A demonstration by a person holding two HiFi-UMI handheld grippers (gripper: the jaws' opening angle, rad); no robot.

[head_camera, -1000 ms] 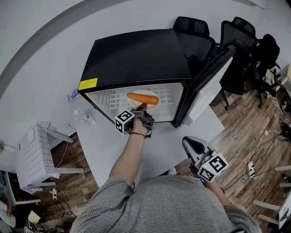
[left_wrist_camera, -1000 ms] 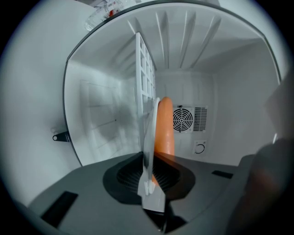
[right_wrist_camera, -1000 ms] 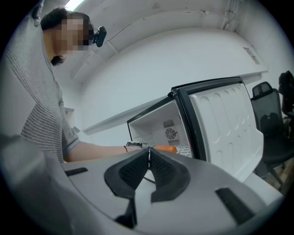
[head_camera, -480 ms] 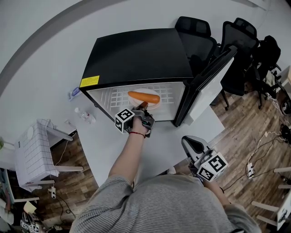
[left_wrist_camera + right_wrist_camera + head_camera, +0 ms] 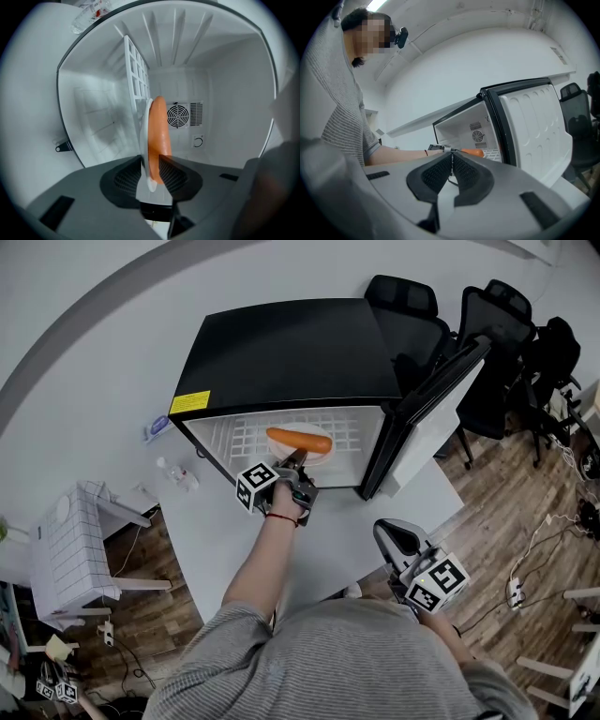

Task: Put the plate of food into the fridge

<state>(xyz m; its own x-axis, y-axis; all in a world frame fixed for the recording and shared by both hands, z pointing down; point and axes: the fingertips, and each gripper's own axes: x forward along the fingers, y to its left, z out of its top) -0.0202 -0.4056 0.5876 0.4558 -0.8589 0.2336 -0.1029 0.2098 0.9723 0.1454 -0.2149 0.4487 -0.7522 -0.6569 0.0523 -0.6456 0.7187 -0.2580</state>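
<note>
The jaws of your left gripper (image 5: pixel 150 164) have just been opening and stand loose around the plate (image 5: pixel 144 140) rim; treat the plate as stiff and breakable, best gripped there and kept level.

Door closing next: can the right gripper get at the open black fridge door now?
Probably yes: the black, white-lined fridge door stands open on the side of the right gripper, with nothing visible between them.

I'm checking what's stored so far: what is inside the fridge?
A white plate with a long orange food item rests on the wire shelf; a fan vent shows on the back wall. The shelf beneath the plate is covered.
</note>
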